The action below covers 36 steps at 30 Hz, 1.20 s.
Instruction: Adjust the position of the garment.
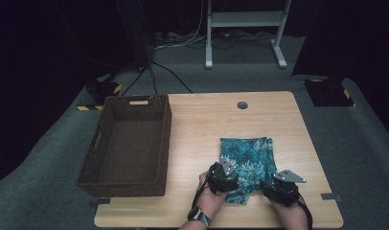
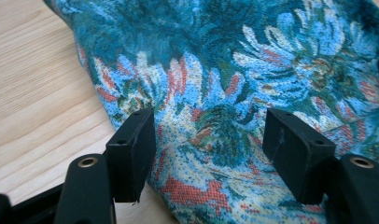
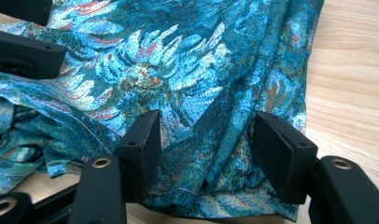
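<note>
A teal cloth (image 1: pixel 247 155) with a blue and red flower pattern lies folded on the right half of the wooden table (image 1: pixel 202 120). Both grippers are at its near edge. My left gripper (image 1: pixel 231 182) is at the near left corner. Its jaws stand open over the cloth (image 2: pixel 253 70), which lies flat between the pads (image 2: pixel 134 149). My right gripper (image 1: pixel 271 184) is at the near right part, open as well. A bunched fold of the cloth (image 3: pixel 192 70) runs between its pads (image 3: pixel 283 154) without being pinched. The left gripper's jaws (image 3: pixel 24 51) show at the top left of the right gripper view.
A dark brown wicker basket (image 1: pixel 120 184) stands empty on the left half of the table. A round cable hole (image 1: pixel 242 105) sits near the far edge. Bare wood (image 2: pixel 33 93) lies left of the cloth. A desk frame (image 1: pixel 245 19) stands on the floor beyond.
</note>
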Motion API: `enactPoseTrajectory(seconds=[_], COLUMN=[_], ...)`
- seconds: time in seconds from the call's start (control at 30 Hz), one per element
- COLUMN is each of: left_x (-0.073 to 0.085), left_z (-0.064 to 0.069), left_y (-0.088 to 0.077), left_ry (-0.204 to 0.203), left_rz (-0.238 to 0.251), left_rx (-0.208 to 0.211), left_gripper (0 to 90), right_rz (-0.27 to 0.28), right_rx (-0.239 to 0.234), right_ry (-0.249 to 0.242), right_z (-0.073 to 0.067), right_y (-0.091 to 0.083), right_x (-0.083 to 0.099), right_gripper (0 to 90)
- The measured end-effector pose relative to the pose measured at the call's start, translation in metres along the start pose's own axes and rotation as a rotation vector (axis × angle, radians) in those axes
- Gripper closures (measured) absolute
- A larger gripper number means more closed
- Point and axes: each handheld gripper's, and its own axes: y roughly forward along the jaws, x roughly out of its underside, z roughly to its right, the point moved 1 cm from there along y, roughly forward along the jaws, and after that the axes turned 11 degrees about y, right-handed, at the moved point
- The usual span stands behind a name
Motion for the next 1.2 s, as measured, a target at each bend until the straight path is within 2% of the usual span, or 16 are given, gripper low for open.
enactPoseTrajectory(seconds=[0.17, 0.23, 0.27, 0.3, 0.4, 0.47, 0.53, 0.6, 0.7, 0.77, 0.87, 0.97, 1.0, 1.03, 1.1, 1.2], left_x=[0.010, 0.012, 0.015, 0.021, 0.030, 0.035, 0.037, 0.039, 0.036, 0.034, 0.026, 0.020, 0.020, 0.015, 0.008, 0.000], left_z=[-0.020, -0.023, -0.029, -0.037, -0.050, -0.059, -0.063, -0.070, -0.074, -0.074, -0.069, -0.064, -0.064, -0.060, -0.054, -0.048], left_y=[-0.006, -0.007, -0.010, -0.013, -0.020, -0.025, -0.028, -0.034, -0.040, -0.041, -0.046, -0.049, -0.049, -0.051, -0.052, -0.053], left_ry=[-0.031, -0.040, -0.052, -0.062, -0.082, -0.109, -0.116, -0.154, -0.187, -0.190, -0.203, -0.207, -0.207, -0.206, -0.203, -0.201], left_rz=[-0.012, -0.014, -0.014, -0.019, -0.021, -0.023, -0.022, -0.018, 0.009, 0.020, 0.046, 0.064, 0.064, 0.074, 0.079, 0.086], left_rx=[-0.012, -0.015, -0.019, -0.024, -0.038, -0.046, -0.049, -0.044, -0.045, -0.043, -0.023, -0.014, -0.014, -0.010, -0.004, 0.006], left_gripper=[34.1, 33.1, 32.8, 32.6, 32.5, 32.5, 32.6, 35.0, 34.9, 33.9, 31.6, 29.1, 29.1, 29.1, 26.6, 25.7], right_rz=[-0.006, -0.008, -0.009, -0.009, -0.012, -0.018, -0.018, 0.000, 0.007, 0.008, 0.001, -0.007, -0.010, -0.010, -0.036, -0.053], right_rx=[-0.025, -0.031, -0.043, -0.049, -0.066, -0.075, -0.078, -0.081, -0.089, -0.088, -0.072, -0.055, -0.037, -0.037, -0.005, 0.023], right_ry=[-0.023, -0.029, -0.041, -0.046, -0.058, -0.072, -0.077, -0.078, -0.066, -0.057, -0.030, -0.027, -0.024, -0.024, 0.020, 0.052], right_z=[-0.016, -0.020, -0.029, -0.033, -0.046, -0.054, -0.057, -0.059, -0.051, -0.047, -0.029, -0.020, -0.012, -0.012, 0.011, 0.027], right_y=[0.009, 0.011, 0.016, 0.019, 0.025, 0.031, 0.032, 0.030, 0.024, 0.021, 0.010, 0.005, 0.001, 0.001, -0.006, -0.010], right_x=[-0.005, -0.006, -0.009, -0.010, -0.013, -0.016, -0.017, -0.019, -0.018, -0.018, -0.014, -0.011, -0.008, -0.008, 0.000, 0.006], right_gripper=[41.8, 41.6, 40.9, 40.6, 39.1, 35.8, 34.2, 28.6, 23.6, 21.5, 13.1, 10.2, 10.2, 8.5, 6.6, 5.5])
